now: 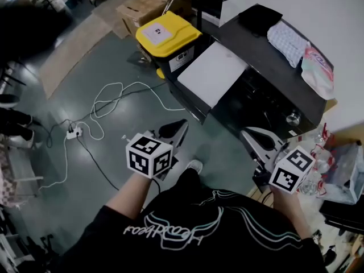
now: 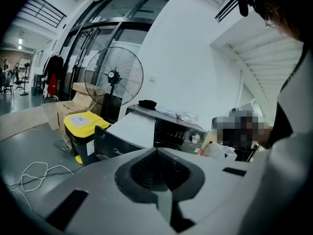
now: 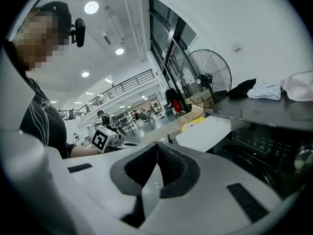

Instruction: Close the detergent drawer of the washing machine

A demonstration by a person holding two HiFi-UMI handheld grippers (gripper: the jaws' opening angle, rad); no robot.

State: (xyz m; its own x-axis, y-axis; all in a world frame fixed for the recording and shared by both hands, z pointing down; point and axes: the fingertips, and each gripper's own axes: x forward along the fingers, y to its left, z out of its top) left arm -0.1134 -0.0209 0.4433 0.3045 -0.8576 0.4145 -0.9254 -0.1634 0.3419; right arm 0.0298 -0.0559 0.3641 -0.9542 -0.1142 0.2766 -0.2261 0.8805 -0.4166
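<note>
The black washing machine (image 1: 273, 78) stands ahead and to the right, its control knob (image 1: 293, 118) facing me. A white-topped drawer (image 1: 213, 73) sticks out of its front on the left side; it also shows in the left gripper view (image 2: 131, 129) and the right gripper view (image 3: 205, 131). My left gripper (image 1: 176, 131) hangs over the floor short of the drawer, jaws shut on nothing. My right gripper (image 1: 257, 138) is held near the machine's front below the knob, also shut and empty. Each gripper's own view shows its jaws closed together: the left gripper (image 2: 157, 151), the right gripper (image 3: 156, 147).
A yellow-lidded bin (image 1: 168, 36) stands just left of the drawer, cardboard boxes (image 1: 142, 7) behind it. A white cable and power strip (image 1: 74, 132) lie on the floor at left. Cloths (image 1: 287, 41) and a bag (image 1: 318, 70) rest on the machine. Clutter (image 1: 341, 172) sits at right. A fan (image 2: 114, 77) stands behind.
</note>
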